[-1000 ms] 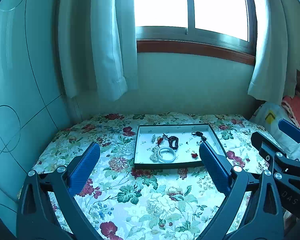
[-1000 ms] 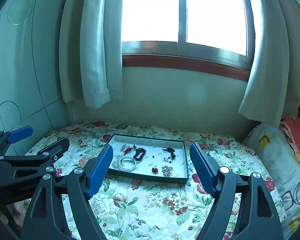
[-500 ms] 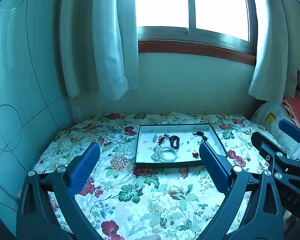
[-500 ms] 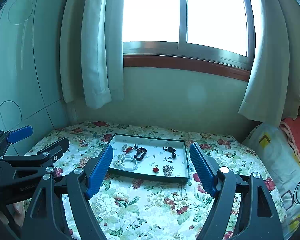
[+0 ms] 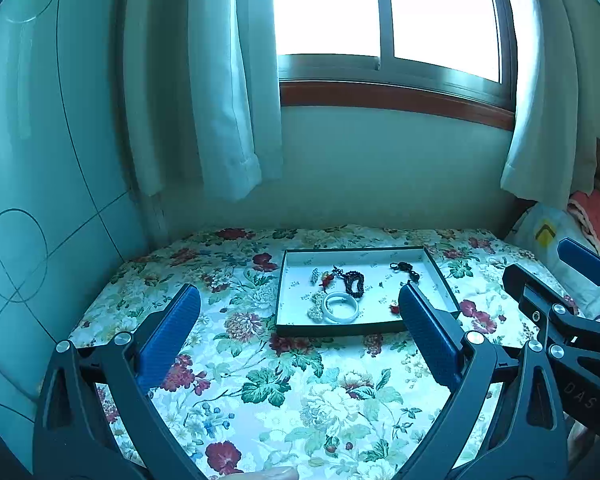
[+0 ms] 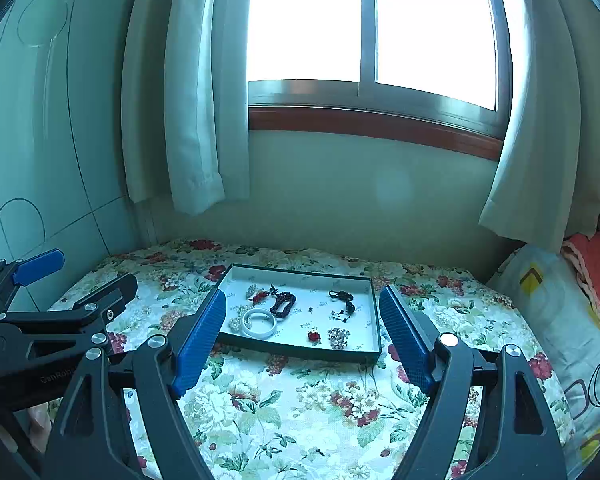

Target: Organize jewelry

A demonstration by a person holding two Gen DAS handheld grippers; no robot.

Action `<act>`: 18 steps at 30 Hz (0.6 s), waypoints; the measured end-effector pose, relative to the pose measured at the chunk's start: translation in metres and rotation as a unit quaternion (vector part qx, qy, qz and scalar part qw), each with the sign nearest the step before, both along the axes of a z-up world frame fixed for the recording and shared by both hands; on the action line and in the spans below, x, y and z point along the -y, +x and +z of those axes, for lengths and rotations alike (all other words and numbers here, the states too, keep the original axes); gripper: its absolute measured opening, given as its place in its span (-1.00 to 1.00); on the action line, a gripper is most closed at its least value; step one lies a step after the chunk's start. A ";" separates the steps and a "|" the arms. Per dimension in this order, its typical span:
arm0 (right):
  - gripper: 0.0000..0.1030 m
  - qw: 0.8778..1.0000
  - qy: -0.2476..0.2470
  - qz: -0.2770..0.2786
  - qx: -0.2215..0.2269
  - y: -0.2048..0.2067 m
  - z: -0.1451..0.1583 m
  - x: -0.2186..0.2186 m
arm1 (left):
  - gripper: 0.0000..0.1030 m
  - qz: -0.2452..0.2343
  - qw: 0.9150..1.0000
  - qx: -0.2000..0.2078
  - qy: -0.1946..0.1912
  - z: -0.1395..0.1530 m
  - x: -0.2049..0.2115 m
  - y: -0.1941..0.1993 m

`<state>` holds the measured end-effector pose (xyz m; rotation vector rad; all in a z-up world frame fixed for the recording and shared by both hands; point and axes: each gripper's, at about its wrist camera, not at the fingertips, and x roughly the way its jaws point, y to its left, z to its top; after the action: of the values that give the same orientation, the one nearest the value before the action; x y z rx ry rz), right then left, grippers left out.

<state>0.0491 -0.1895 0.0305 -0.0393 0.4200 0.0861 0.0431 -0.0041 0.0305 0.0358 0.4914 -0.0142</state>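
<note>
A: Sitting loose in the shallow tray [image 6: 374, 316] are all the pieces I can see: a white bangle [image 6: 259, 322] with a pale bead cluster [image 6: 236, 322] touching its left side, a dark bead bracelet [image 6: 283, 304] just behind it, a red charm [image 6: 260, 297] next to that, a dark corded piece [image 6: 342, 300] toward the right, and a small red bit [image 6: 313, 336] beside a little pearly cluster [image 6: 339, 337] near the front edge.

B: And the tray itself is lying where?

A: It is resting on the flowered bedspread [image 6: 300, 408], under the window [image 6: 372, 28]. No jewelry is showing outside it.

B: What are the grippers doing?

A: The left gripper [image 5: 298, 330] is hanging wide open with nothing between its blue pads, short of the tray and above the bed. The right gripper [image 6: 302, 336] is spread just as wide, also carrying nothing, framing the tray from the front.

B: So which step is this?

A: I am judging it could be either an approach toward scattered pieces or a pull-back after placing them; the 2 look alike here. No sorted compartments are visible, only 1 open floor.

B: And a pick, if one is coming?

A: It would be calling for a low, narrow pinch, since the pieces are small, flat and close together; the bangle and its bead cluster could be snagging each other.
</note>
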 end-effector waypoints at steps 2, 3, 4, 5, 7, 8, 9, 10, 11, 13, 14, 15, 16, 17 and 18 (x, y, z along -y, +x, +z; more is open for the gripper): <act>0.51 1.000 0.000 0.000 -0.001 0.000 -0.001 -0.001 | 0.92 -0.001 1.000 -0.002 -0.002 -0.002 -0.001 0.001; 0.51 1.000 0.000 0.001 -0.002 0.000 -0.002 -0.001 | 0.92 -0.002 1.000 -0.003 -0.003 -0.003 -0.002 0.001; 0.51 1.000 0.000 0.001 -0.003 0.000 -0.002 -0.001 | 0.92 -0.002 1.000 -0.003 -0.002 -0.004 -0.002 0.000; 0.51 1.000 -0.001 0.002 -0.004 0.000 -0.003 -0.002 | 0.92 -0.002 1.000 -0.003 -0.002 -0.005 -0.002 0.001; 0.51 1.000 -0.001 0.002 -0.006 0.002 -0.005 -0.002 | 0.92 -0.001 1.000 -0.004 0.000 -0.006 -0.001 0.000; 0.51 1.000 -0.001 0.003 -0.006 0.003 -0.005 -0.001 | 0.92 0.000 1.000 -0.005 0.001 -0.007 -0.002 0.001; 0.51 1.000 -0.001 0.003 -0.007 0.003 -0.005 -0.002 | 0.92 0.000 1.000 -0.006 0.001 -0.008 -0.002 0.002; 0.51 1.000 -0.002 0.004 -0.008 0.004 -0.006 -0.002 | 0.92 0.001 1.000 -0.007 0.000 -0.009 -0.002 0.002; 0.51 1.000 -0.002 0.004 -0.009 0.005 -0.007 -0.002 | 0.92 0.001 1.000 -0.007 0.000 -0.009 -0.002 0.003; 0.51 1.000 -0.001 0.005 -0.010 0.006 -0.008 -0.002 | 0.92 0.002 1.000 -0.006 0.001 -0.010 -0.002 0.003; 0.51 1.000 -0.001 0.005 -0.010 0.006 -0.008 -0.002 | 0.92 0.002 1.000 -0.005 0.001 -0.010 -0.002 0.003; 0.51 1.000 -0.001 0.004 -0.010 0.006 -0.009 -0.001 | 0.92 0.002 1.000 -0.002 0.002 -0.011 -0.003 0.003; 0.51 1.000 -0.001 0.004 -0.010 0.007 -0.009 -0.002 | 0.92 0.003 1.000 0.000 0.003 -0.011 -0.002 0.003; 0.51 1.000 -0.001 0.004 -0.011 0.007 -0.009 -0.002 | 0.93 0.003 1.000 0.001 0.004 -0.012 -0.002 0.003; 0.51 1.000 -0.002 0.004 -0.011 0.007 -0.009 -0.002 | 0.93 0.002 1.000 0.002 0.005 -0.012 -0.002 0.003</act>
<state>0.0559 -0.1876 0.0212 -0.0441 0.4423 0.0929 0.0462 -0.0017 0.0186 0.0445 0.4879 -0.0081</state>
